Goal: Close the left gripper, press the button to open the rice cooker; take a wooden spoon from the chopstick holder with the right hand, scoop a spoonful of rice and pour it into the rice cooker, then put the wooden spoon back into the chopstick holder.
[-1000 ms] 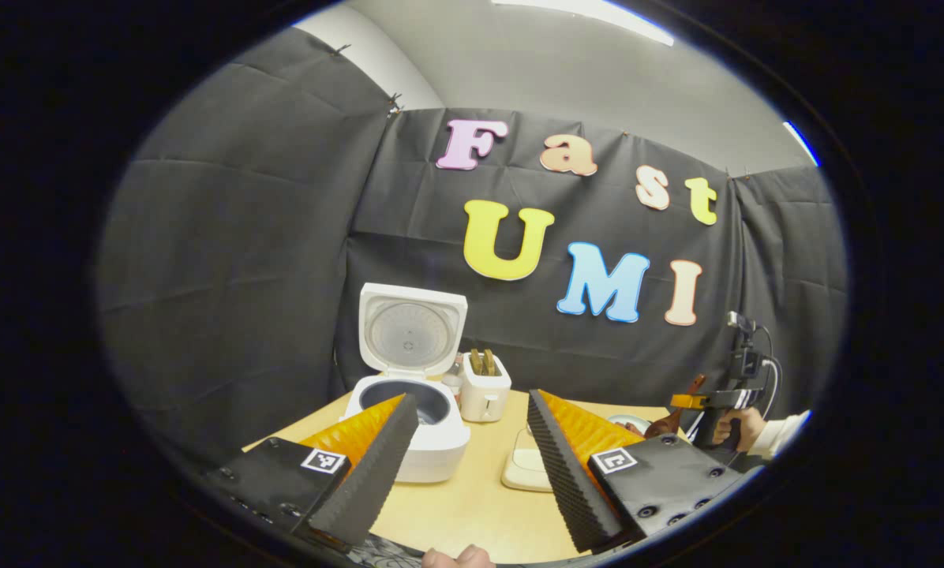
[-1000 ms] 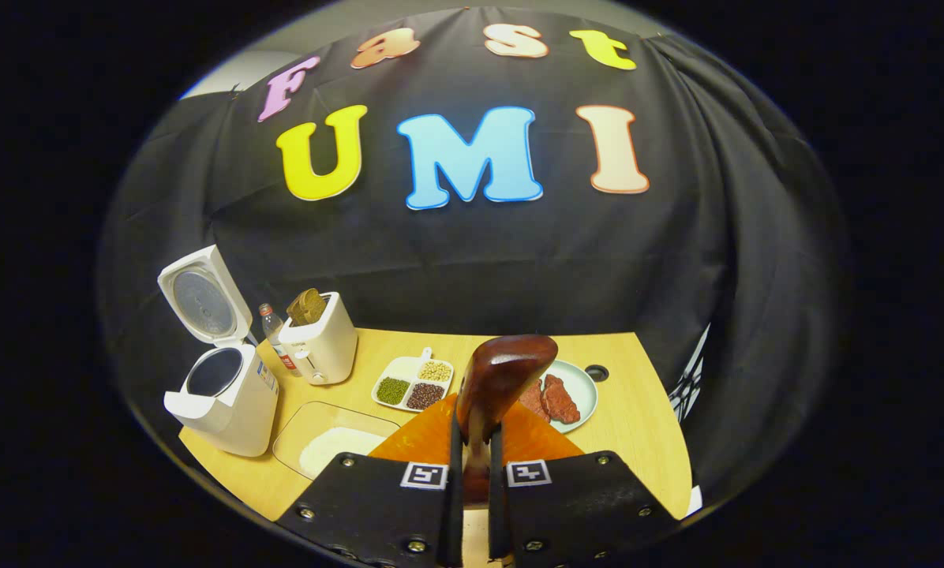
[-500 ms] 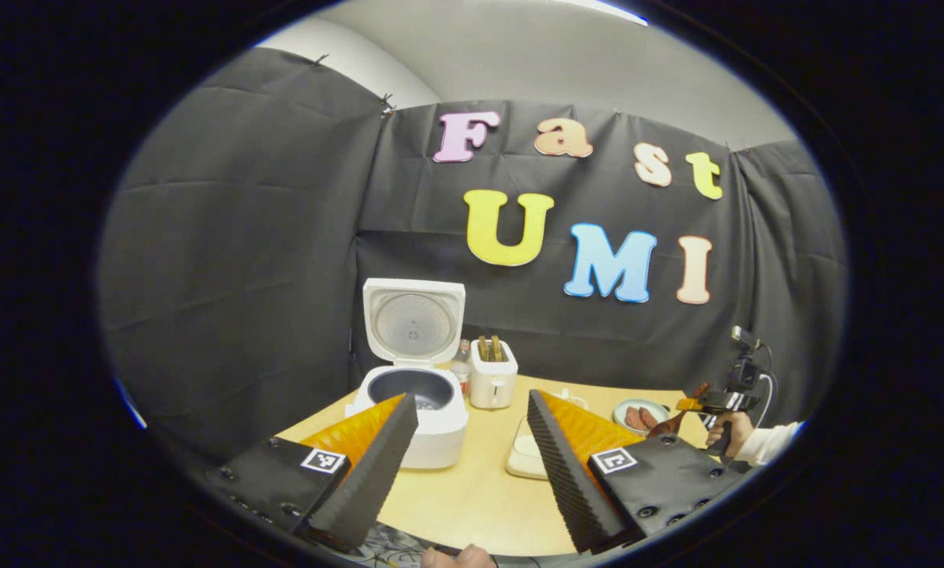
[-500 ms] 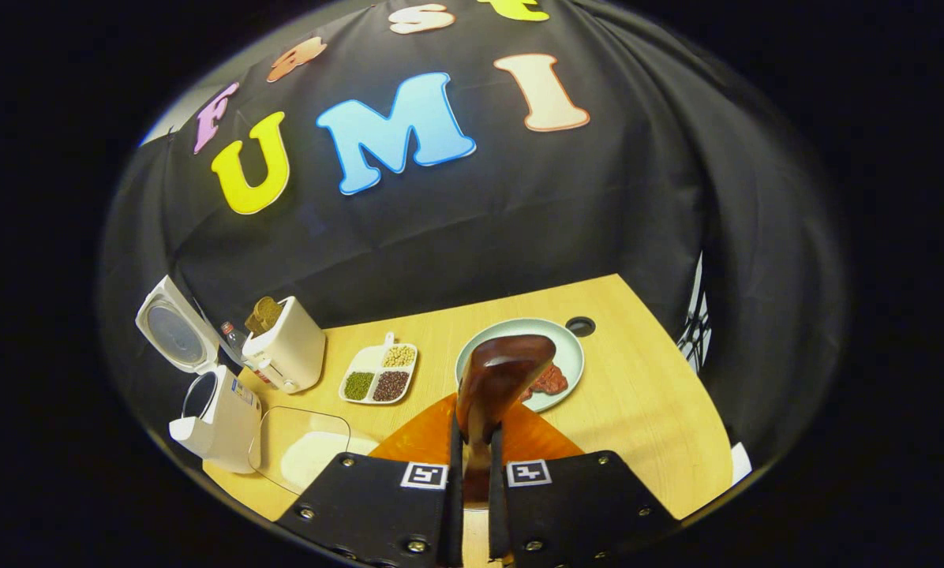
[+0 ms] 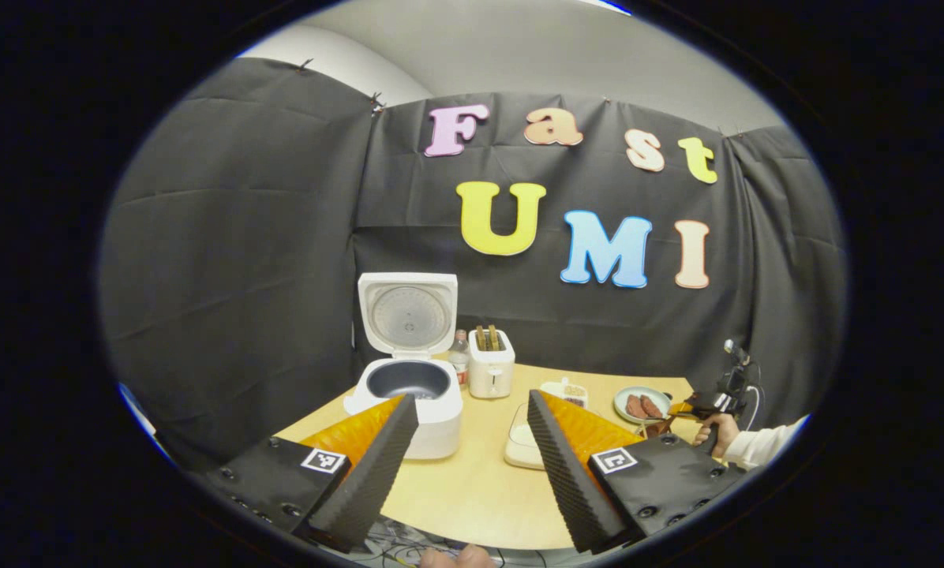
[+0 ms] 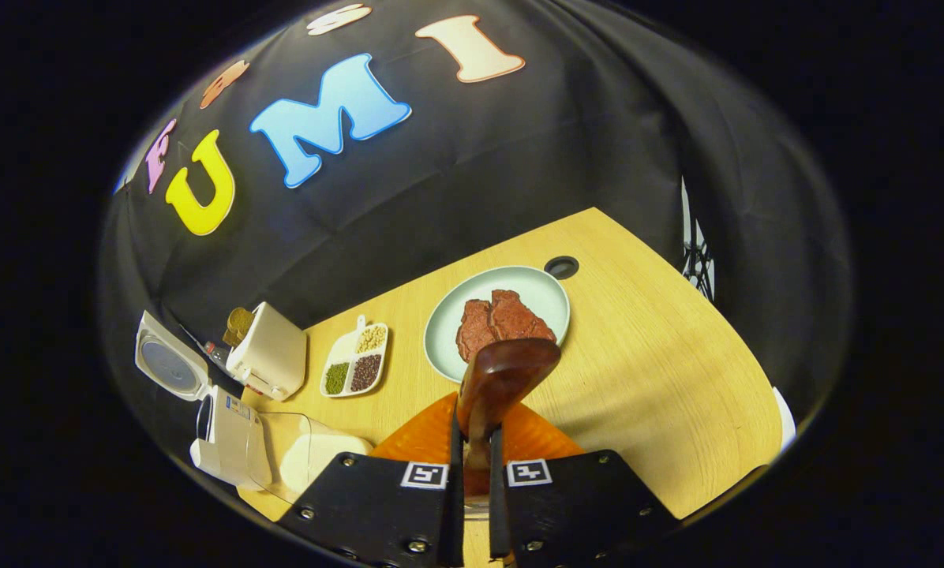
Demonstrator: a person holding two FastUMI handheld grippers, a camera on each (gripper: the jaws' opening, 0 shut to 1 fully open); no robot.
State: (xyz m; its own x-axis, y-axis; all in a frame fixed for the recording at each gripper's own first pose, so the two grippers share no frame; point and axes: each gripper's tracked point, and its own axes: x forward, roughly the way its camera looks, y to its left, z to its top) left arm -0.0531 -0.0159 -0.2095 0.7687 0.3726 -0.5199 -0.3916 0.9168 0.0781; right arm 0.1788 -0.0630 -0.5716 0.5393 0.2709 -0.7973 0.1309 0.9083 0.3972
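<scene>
Beyond your left gripper (image 5: 472, 450), whose jaws stand wide with nothing between them, the rice cooker (image 5: 409, 402) sits with its lid already up and its dark pot exposed; just past the cooker stands the chopstick holder (image 5: 491, 369), and on the cooker's near right lies the clear tray of rice (image 5: 523, 451). Far right of the cooker you can see a hand (image 5: 713, 432) carrying the other gripper well off from all of these. So the button step looks done; keep the left gripper parked where it is, clear of the cooker's mouth. Turning to the right gripper view, your right gripper (image 6: 472, 473) has its jaws narrow and clamped on the handle of the wooden spoon (image 6: 497, 386), bowl end forward, hanging over the plate of meat (image 6: 476, 304), which lies far right of the cooker (image 6: 223, 438). The rice tray (image 6: 314, 457) is just beside the cooker. If the scoop is what comes next, swing the spoon back toward that tray, enter the rice at a shallow angle, keep the bowl level as you lift, and hold your grip firm so the handle cannot twist.
</scene>
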